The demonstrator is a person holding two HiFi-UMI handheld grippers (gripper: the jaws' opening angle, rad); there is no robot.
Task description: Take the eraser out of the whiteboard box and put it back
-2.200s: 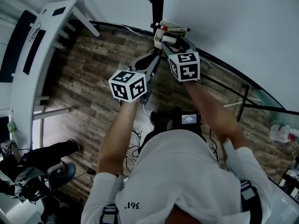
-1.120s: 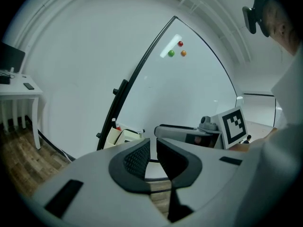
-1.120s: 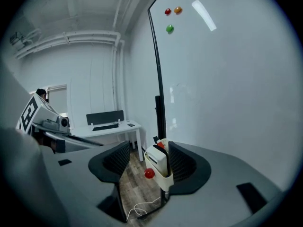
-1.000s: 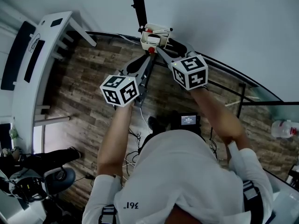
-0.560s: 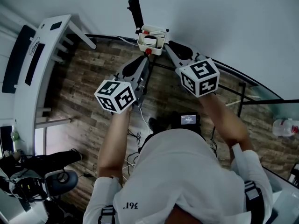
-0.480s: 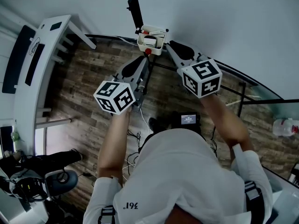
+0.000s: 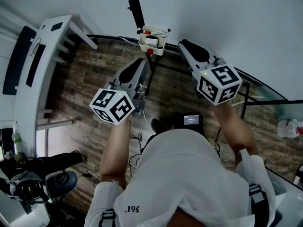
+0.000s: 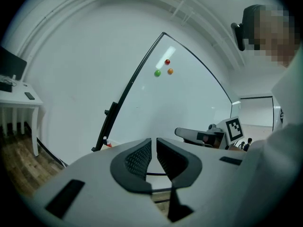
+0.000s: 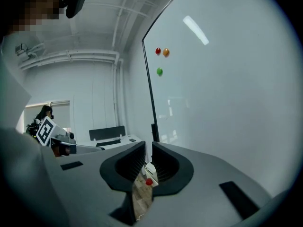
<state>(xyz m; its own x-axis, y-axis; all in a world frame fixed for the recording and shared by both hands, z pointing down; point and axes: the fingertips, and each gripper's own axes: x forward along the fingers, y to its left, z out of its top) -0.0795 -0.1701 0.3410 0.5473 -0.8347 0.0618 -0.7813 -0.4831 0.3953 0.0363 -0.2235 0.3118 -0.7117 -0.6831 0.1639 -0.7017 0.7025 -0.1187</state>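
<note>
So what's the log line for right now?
eraser in whiteboard box | left gripper: jaws shut, empty | right gripper: jaws just closed, empty

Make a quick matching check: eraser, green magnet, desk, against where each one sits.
Things:
1 eraser
2 green magnet
3 desk

Places:
a on the whiteboard
b on the floor
c in the box

Pairs: 1-c, 2-a, 3-b
</note>
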